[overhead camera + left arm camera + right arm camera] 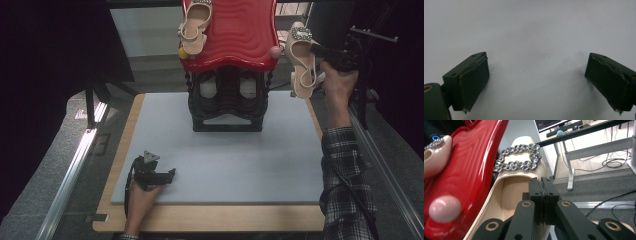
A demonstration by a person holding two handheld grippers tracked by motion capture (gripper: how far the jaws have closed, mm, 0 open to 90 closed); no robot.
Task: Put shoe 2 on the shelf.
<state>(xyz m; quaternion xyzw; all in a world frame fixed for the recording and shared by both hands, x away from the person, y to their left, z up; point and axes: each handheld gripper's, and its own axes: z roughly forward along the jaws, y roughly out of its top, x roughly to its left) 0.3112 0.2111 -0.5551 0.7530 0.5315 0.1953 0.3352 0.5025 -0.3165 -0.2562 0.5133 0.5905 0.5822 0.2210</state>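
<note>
My right gripper (314, 48) is shut on the side rim of a beige slingback shoe (301, 60) with a crystal buckle, held up in the air just right of the red glossy shelf top (235, 35). In the right gripper view the closed jaws (543, 187) pinch the shoe's (519, 177) edge beside the red shelf (471, 170). A matching beige shoe (194, 27) lies on the shelf's left part and shows in the right gripper view as a shoe toe (434, 157). My left gripper (167, 176) rests open on the grey mat (225, 160), nothing between its jaws (536, 82).
The red top sits on a black stand (227, 105) at the mat's far middle. A pink ball (275, 52) hangs at the shelf's right corner. The mat lies on a wooden board (210, 217). Metal rails (75, 170) run along both sides.
</note>
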